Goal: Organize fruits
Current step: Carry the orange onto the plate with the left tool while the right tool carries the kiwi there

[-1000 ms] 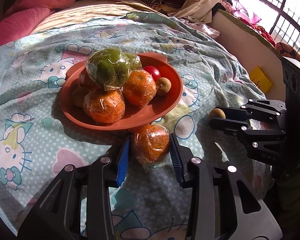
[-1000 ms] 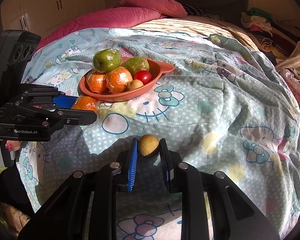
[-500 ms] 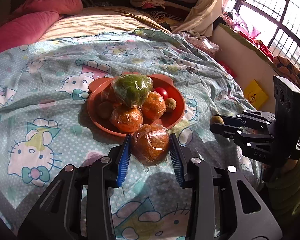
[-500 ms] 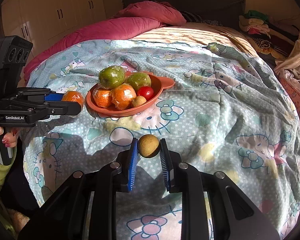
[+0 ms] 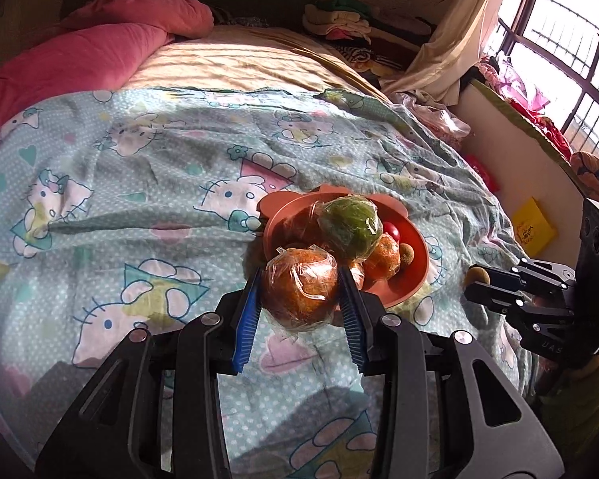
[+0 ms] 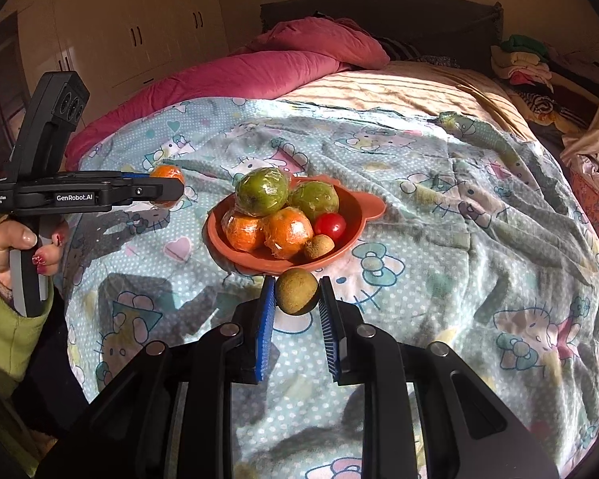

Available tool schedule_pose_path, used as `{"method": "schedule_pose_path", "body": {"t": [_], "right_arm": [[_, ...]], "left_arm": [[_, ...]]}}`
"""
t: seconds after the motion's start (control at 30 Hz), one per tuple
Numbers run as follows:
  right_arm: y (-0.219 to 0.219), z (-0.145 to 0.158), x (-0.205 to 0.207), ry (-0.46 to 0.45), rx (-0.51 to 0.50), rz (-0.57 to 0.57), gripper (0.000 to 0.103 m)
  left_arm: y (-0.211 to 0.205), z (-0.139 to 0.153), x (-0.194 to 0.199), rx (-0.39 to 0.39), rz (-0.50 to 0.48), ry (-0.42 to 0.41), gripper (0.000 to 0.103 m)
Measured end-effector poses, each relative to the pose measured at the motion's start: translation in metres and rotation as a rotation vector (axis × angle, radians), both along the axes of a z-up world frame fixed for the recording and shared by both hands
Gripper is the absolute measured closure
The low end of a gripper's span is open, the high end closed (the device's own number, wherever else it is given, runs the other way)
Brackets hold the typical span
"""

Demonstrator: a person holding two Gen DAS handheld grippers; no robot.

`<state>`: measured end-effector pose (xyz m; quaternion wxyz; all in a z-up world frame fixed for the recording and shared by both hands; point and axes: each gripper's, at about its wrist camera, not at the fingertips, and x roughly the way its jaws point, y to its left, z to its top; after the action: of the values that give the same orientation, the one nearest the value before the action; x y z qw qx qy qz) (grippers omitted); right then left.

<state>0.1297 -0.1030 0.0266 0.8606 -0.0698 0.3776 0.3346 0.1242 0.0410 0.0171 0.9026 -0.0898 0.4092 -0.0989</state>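
A plastic-wrapped orange is clamped between the blue pads of the left claw, and a small round brown fruit is pinched in the same way by the right claw — both claws are closed on their loads. Compared with a second ago, both fruits have been lifted clear of the cartoon-print blue bedsheet: the wrapped orange, earlier resting on the cloth just near the orange-red plastic bowl, is now carried above it, at the bowl's near left. The brown fruit is now seen in front of the bowl's near rim.

In the bowl, two wrapped green fruits are piled on two wrapped oranges, with a small red tomato and a second brown fruit at the near right.

By this reading the pick-up step is finished for both hands, and the carry to the bowl is under way. The bowl is already heaped — a placed fruit may roll off the pile, so the lower gap at the right side looks the safer spot.
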Motion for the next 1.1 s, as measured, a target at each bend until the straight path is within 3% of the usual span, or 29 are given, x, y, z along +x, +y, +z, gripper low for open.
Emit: {"method": "schedule_pose_path", "body": {"t": [0.53,1.1], "right_arm": [[0.032,0.015,0.014,-0.033,0.013,0.054,0.082],[0.051,0.006,0.023,-0.016,0.000,0.084,0.082]], "left_arm": [[-0.007,0.001,0.034,0.028,0.005,0.013,0.073],[-0.017,-0.025,0.058,0.063,-0.001,0.057,0.074]]}}
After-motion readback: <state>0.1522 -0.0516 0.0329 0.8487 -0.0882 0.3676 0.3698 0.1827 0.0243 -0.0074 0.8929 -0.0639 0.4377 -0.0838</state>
